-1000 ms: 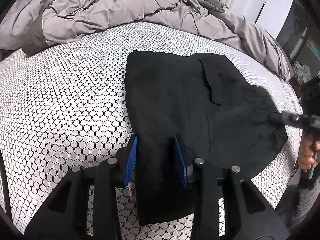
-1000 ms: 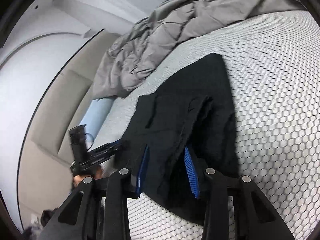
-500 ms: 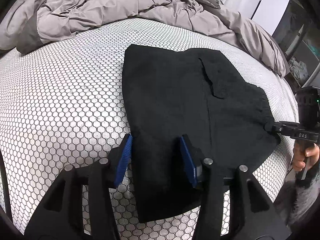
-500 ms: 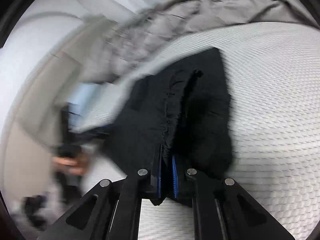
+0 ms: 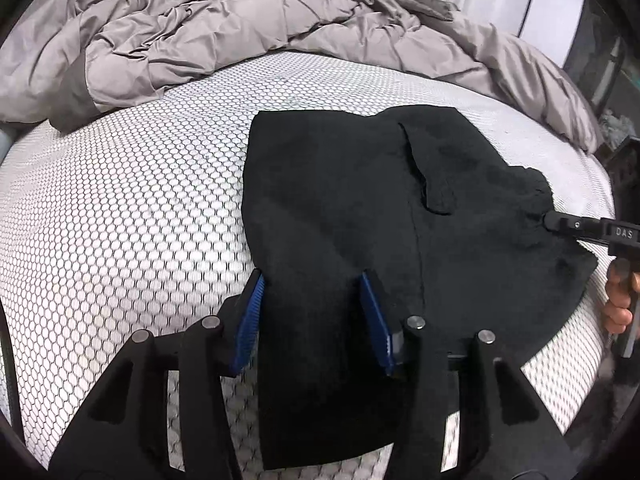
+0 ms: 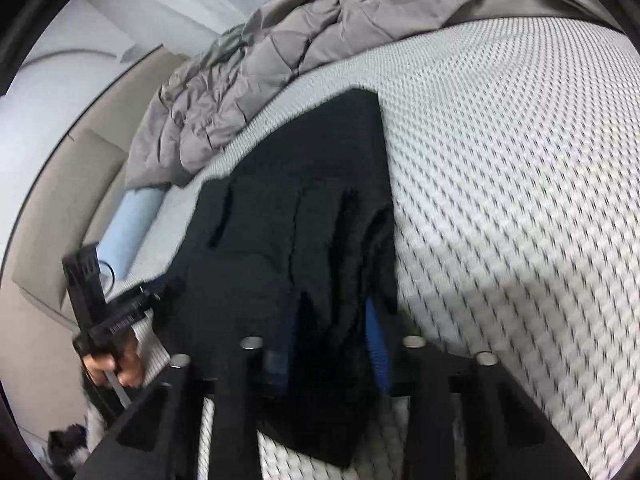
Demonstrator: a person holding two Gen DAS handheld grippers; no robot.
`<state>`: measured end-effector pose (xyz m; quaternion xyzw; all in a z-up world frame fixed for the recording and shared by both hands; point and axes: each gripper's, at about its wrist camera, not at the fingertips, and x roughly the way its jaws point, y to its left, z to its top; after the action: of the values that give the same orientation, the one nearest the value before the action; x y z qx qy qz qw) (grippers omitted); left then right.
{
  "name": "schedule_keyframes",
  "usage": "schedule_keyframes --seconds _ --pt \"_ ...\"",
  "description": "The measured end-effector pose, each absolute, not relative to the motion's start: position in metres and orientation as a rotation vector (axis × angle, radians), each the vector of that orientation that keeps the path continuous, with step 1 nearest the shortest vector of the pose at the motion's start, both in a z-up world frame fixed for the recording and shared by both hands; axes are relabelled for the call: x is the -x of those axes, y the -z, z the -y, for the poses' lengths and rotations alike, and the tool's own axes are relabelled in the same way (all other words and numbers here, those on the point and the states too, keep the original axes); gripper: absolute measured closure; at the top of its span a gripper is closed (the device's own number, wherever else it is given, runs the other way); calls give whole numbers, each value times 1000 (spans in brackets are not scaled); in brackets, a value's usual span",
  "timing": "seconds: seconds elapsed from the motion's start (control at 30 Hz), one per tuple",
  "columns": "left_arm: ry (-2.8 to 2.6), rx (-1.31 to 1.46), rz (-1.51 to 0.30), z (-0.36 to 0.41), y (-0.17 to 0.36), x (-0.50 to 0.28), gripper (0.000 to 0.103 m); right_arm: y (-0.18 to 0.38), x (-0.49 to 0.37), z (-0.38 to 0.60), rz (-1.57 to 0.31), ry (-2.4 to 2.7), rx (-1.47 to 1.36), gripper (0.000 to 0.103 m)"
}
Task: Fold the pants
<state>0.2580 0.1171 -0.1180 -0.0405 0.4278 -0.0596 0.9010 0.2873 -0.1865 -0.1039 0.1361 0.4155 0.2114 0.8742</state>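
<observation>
1. big picture first: the bed [image 5: 120, 216], honeycomb-patterned mattress cover, with a grey duvet [image 5: 240, 28] bunched at the far side.
2. the black pants [image 5: 340, 208] lie folded flat on the mattress near its edge, clear of the duvet.
3. left gripper [image 5: 316, 316] stands spread over the near end of the cloth, the fabric lying between its blue pads, which don't look to be pressing it.
4. right gripper [image 6: 332, 344] is at the other end; its jaws are opening, a bunched fold of cloth between them.
5. advice, as i judge it: let that fold drop cleanly, then lift both ends level so no layers slide apart.
</observation>
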Motion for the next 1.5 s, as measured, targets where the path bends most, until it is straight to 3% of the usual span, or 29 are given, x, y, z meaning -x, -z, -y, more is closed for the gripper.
schedule_keyframes --seconds 0.2,0.37,0.43,0.53,0.63,0.7,1.0,1.5 --pt "107 65 -870 -111 115 -260 59 102 -293 179 -867 -398 -205 75" --pt "71 57 -843 -112 106 -241 58 83 -264 183 -781 -343 -139 56" --pt "57 57 -801 -110 95 -228 45 77 -251 182 -759 -339 -109 50" --pt "50 70 -715 -107 78 -206 16 65 -231 174 -689 -351 -47 14" --pt "108 109 -632 -102 64 -188 11 55 -208 166 -608 -356 -2 0" --pt "108 122 -601 -101 61 -179 0 53 -193 163 -550 -356 6 0" --pt "98 67 -528 -79 73 -134 1 64 -145 143 -410 -359 42 0" --pt "130 76 -468 -65 69 -128 1 77 -139 113 -392 -369 134 0"
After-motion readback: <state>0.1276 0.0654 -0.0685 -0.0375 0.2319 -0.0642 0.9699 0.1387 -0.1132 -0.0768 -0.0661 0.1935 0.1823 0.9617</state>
